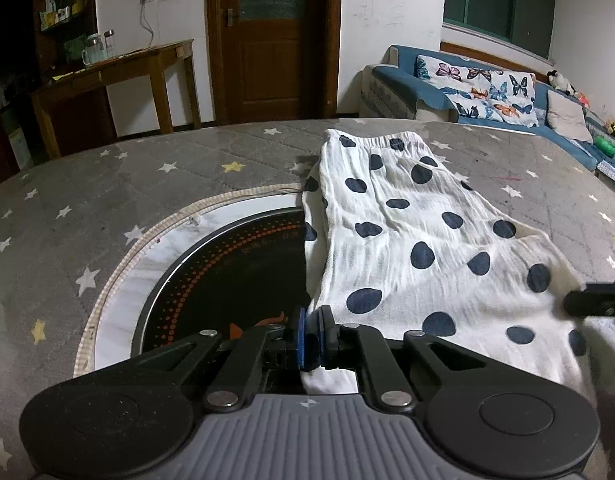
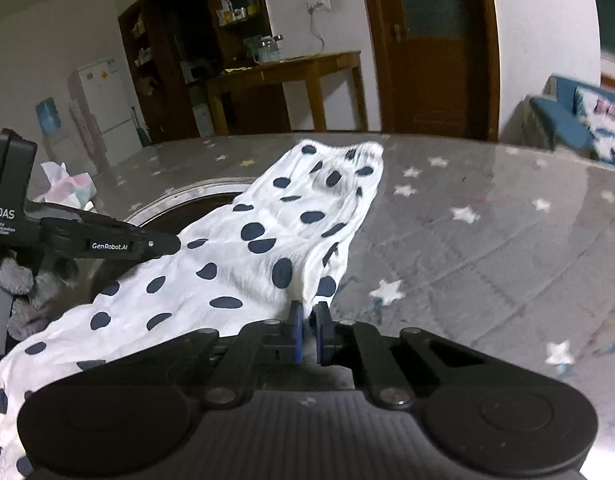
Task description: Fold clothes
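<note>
White pants with dark blue dots [image 1: 407, 236] lie stretched on a grey star-patterned table cover [image 1: 107, 184], elastic waistband at the far end. My left gripper [image 1: 312, 334] is shut on the near left edge of the pants. My right gripper [image 2: 307, 330] is shut on the near right edge of the pants [image 2: 247, 256], lifting the fabric into a ridge. The right gripper's tip shows at the right edge of the left wrist view [image 1: 595, 300]; the left gripper shows at the left of the right wrist view [image 2: 107, 240].
A round black cooktop [image 1: 227, 276] set in the table lies partly under the pants. A tissue pack [image 2: 67, 188] sits at the table's far left. A wooden side table [image 1: 119, 80], door [image 1: 271, 36] and blue sofa [image 1: 487, 96] stand beyond.
</note>
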Demonstrator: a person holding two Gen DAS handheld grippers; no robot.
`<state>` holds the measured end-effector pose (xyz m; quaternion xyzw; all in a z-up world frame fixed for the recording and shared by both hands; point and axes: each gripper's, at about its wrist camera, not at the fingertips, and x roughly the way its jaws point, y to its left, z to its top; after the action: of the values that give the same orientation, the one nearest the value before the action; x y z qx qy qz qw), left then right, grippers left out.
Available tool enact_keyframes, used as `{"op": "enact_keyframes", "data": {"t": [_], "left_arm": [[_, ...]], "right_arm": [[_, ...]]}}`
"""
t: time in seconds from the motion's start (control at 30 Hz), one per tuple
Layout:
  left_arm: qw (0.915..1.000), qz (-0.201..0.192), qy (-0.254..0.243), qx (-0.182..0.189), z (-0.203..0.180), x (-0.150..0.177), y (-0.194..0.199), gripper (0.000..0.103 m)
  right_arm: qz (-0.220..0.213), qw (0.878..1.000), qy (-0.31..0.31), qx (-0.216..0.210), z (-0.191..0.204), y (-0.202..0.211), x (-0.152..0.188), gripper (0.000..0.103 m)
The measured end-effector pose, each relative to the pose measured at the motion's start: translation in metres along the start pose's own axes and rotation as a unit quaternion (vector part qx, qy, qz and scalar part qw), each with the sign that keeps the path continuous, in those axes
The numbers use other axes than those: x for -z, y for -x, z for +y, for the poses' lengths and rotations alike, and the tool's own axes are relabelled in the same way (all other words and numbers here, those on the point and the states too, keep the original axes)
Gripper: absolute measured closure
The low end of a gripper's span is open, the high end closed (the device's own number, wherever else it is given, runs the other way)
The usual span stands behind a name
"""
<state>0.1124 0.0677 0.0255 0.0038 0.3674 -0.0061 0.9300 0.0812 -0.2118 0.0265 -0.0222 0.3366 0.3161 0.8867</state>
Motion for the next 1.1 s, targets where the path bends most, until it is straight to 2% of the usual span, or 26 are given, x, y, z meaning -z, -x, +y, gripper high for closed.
{"op": "enact_keyframes", "data": {"t": [0.07,0.17,0.27,0.4,0.47,0.6,0.7,0.83,0.93,1.1], "left_arm": [[1.0,-0.002,-0.004,-0.003,0.0,0.001,0.0,0.091],[1.0,-0.004,-0.003,-0.007,0.0,0.0,0.002,0.085],[0.9999,-0.012,0.001,-0.007,0.003,-0.002,0.011,0.084],[0.9992,-0.038,0.006,0.012,0.0,-0.007,0.038,0.085],[0.9984,-0.042,0.004,0.037,-0.007,-0.006,0.05,0.085],[0.9952,-0.023,-0.015,0.094,-0.023,0.004,0.062,0.085],[0.9922,0.013,-0.021,0.122,-0.029,0.018,0.06,0.085],[0.9912,0.036,-0.031,0.124,-0.034,0.037,0.058,0.085],[0.9914,0.032,-0.032,0.123,-0.034,0.044,0.06,0.083],[0.9915,0.031,-0.02,0.125,-0.03,0.046,0.061,0.081]], "right_arm": [[0.01,1.0,0.001,0.006,0.001,0.003,0.002,0.097],[0.015,1.0,0.006,0.026,-0.002,0.005,0.005,0.085],[-0.007,0.999,0.015,0.044,0.0,0.014,-0.005,0.084],[-0.039,0.998,0.04,0.019,0.014,0.017,-0.025,0.083],[-0.031,0.998,0.051,-0.001,0.021,0.006,-0.031,0.083],[-0.002,0.997,0.073,-0.008,0.03,-0.022,-0.035,0.082],[0.027,0.998,0.063,-0.004,0.022,-0.038,-0.032,0.077],[0.041,0.997,0.065,0.001,0.018,-0.049,-0.039,0.077],[0.035,0.996,0.08,-0.008,0.026,-0.058,-0.058,0.066],[0.047,0.991,0.126,-0.011,0.048,-0.104,-0.086,0.064]]}}
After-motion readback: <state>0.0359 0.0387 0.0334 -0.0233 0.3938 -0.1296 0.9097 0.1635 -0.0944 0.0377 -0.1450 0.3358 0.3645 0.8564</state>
